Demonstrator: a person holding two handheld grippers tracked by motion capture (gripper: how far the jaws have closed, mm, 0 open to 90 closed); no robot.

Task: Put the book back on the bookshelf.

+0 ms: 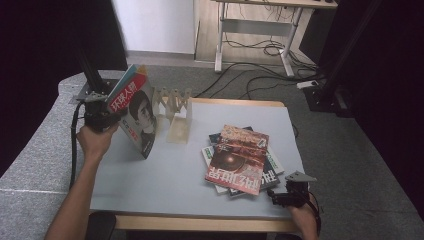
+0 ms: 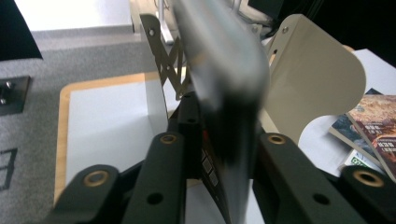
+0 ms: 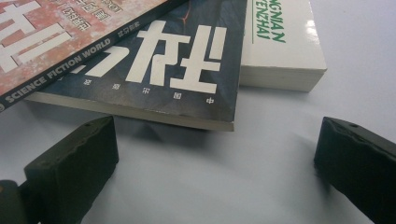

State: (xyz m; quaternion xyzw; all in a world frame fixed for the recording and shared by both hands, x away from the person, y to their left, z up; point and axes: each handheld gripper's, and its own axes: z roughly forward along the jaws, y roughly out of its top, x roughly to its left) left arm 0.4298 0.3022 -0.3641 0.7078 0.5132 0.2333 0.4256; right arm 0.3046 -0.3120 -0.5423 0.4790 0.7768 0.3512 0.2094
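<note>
Magazine (image 1: pixel 136 114) with a portrait cover and a red title band stands tilted on the left part of the table (image 1: pixel 165 175), its lower corner on or just above the surface (which of the two I cannot tell) and its upper edge leaning back toward the person's left hand (image 1: pixel 95 140); it sits just in front of the pale folding book rack (image 1: pixel 175 112), close beside it though apparently not yet within its slots. I judge it light and thin — a floppy thing that will bow if held by one corner only; the glossy cover looks slippery, so a pinch near the spine or a firm edge, where the pages stay stiff, seems the sound place to hold. The left gripper (image 1: pixel 107 107) is pinching it at its upper left edge; in the left gripper view the blurred edge of the magazine (image 2: pixel 224 93) runs up between the two black jaws, which press upon it from either side. The rack's cream end plate (image 2: pixel 313 88) stands just beyond.

The right gripper (image 1: pixel 286 196) rests low at the near right of the table, jaws spread wide with nothing between them; it faces the stack of books (image 1: pixel 240 160), whose dark-covered volume (image 3: pixel 173 65) lies just ahead of the tips, near but apart.
</note>
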